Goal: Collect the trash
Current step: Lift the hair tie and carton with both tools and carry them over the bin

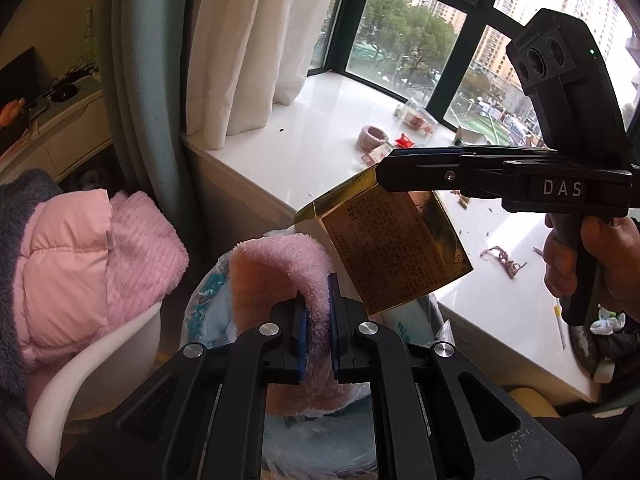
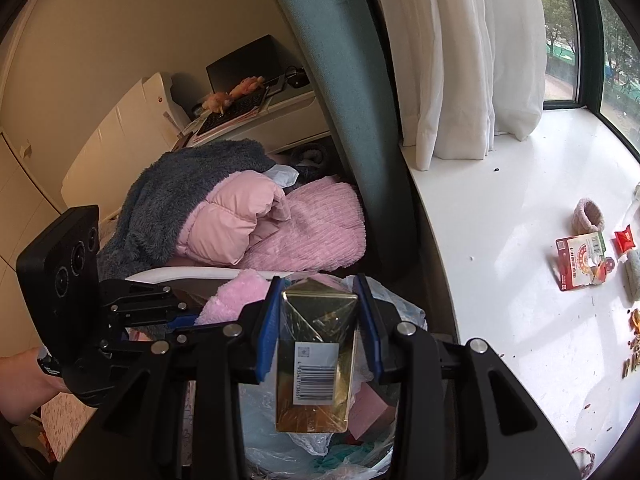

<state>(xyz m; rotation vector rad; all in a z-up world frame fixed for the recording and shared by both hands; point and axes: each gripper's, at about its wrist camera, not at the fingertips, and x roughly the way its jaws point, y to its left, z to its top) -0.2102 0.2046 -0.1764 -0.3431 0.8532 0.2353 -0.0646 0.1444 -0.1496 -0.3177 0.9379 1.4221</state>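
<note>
- Hovering over the lined trash bin (image 2: 372, 436) with a piece of rubbish in each tool, the person looks partway through the job: two items are gathered but neither is dropped yet
- The left gripper (image 1: 316, 312) has its blue pads squeezed tight on a fluffy pink cloth (image 1: 280, 276), which hangs over the bin's mouth at about 6 o'clock in the left wrist view
- The right gripper (image 2: 318, 320) is clamped on a gold box (image 2: 316, 364); its pads press the box's two narrow sides, so the jaws stand part-way apart around it
- In the left wrist view the same gold box (image 1: 396, 244) sits just right of centre, held by its upper end and tilted, its long axis running from about 11 o'clock down to 5 o'clock, with the free lower end toward the bin
- In the right wrist view the long axis runs 12 to 6 o'clock, barcode face to the camera, directly above the bag
- The bin already holds plastic wrap and other scraps, so some collecting seems done
- Left to do, as I judge it: release both items, then return to the white windowsill (image 2: 500, 208), where at 3 o'clock a red and green packet (image 2: 582, 258), a small red wrapper (image 2: 625, 238), a pink knitted ring (image 2: 590, 216) and crumbs lie scattered
</note>
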